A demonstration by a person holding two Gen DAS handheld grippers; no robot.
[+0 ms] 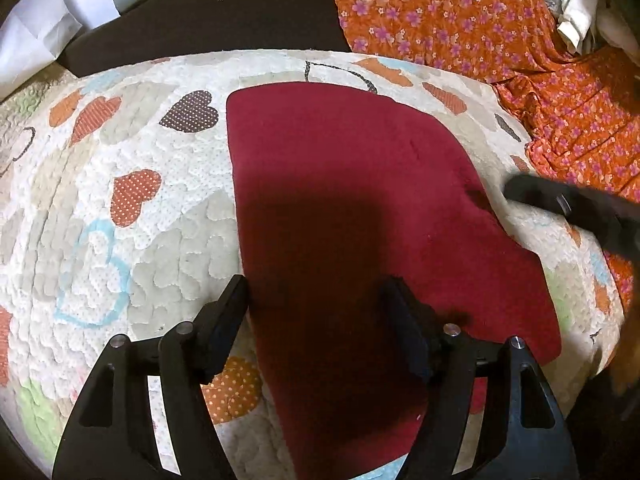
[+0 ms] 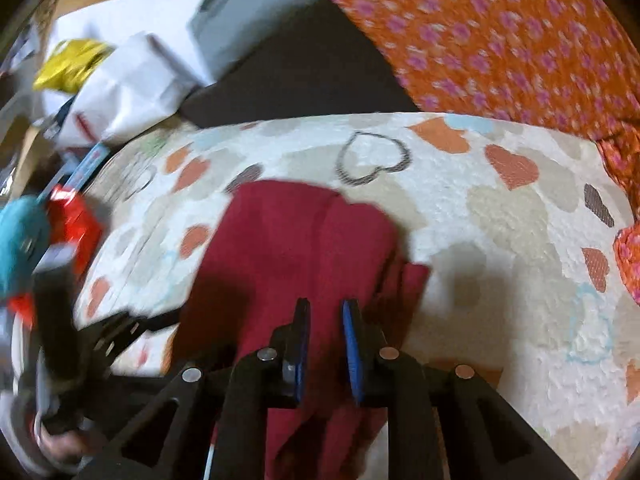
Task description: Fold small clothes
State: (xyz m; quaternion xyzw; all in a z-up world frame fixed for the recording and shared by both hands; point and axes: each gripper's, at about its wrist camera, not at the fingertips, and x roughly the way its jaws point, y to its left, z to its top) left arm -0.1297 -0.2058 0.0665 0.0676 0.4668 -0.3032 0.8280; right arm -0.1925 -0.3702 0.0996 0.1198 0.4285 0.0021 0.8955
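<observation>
A quilt (image 1: 120,208) with a heart pattern covers the surface and fills most of both views. Along its far right edge lies an orange cloth (image 1: 480,32) printed with purple flowers, bunched into folds where it meets the quilt. Beyond the quilt's far edge runs a dark panel (image 1: 224,24), with white paper (image 1: 36,36) at the far left.

The red garment (image 1: 340,184) lies flat on the quilt, near its middle. In the right wrist view its right side is doubled over in soft layers, with a corner sticking out to the right.

The left gripper (image 1: 316,320) hangs over the garment's near left part with its jaws wide, nothing between them; its left finger is over the garment's left edge and its right finger over the red fabric.

The right gripper (image 2: 326,320) is over the garment's near part, its blue pads (image 2: 352,344) close together with only a narrow gap. No fabric shows in that gap. In the left wrist view it appears as a blurred dark shape just beside the garment's right edge.
</observation>
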